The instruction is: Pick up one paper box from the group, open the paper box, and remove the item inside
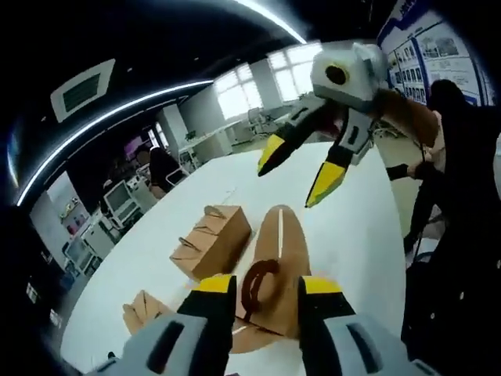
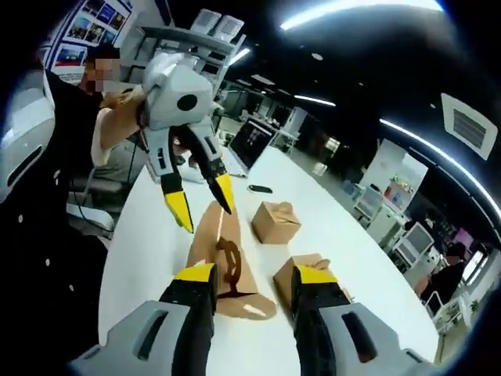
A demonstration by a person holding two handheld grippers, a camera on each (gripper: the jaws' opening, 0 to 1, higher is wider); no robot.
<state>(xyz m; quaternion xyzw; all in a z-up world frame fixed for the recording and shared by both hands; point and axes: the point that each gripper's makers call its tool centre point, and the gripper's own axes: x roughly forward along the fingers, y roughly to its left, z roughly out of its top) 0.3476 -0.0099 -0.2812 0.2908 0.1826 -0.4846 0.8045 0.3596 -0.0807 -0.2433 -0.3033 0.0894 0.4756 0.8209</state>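
An opened brown paper box (image 1: 282,235) lies flat on the white table (image 1: 356,235), with a dark brown curled item (image 1: 261,283) resting on it. My left gripper (image 1: 268,286) stands open at the near end of this box, and the item shows between its yellow tips. My right gripper (image 1: 297,171) hangs open above the far end. In the right gripper view the flat box (image 2: 213,235) and its item (image 2: 229,262) lie ahead of my open right gripper (image 2: 254,276), with my left gripper (image 2: 202,202) open above them. A closed box (image 1: 211,239) sits beside the flat one.
Another brown box (image 1: 145,309) lies near the left jaw, and two boxes (image 2: 275,222) (image 2: 309,274) sit right of the flat one. A laptop (image 2: 254,145) and a phone (image 2: 260,189) rest farther along the table. A person's arm (image 2: 117,125) is at the left.
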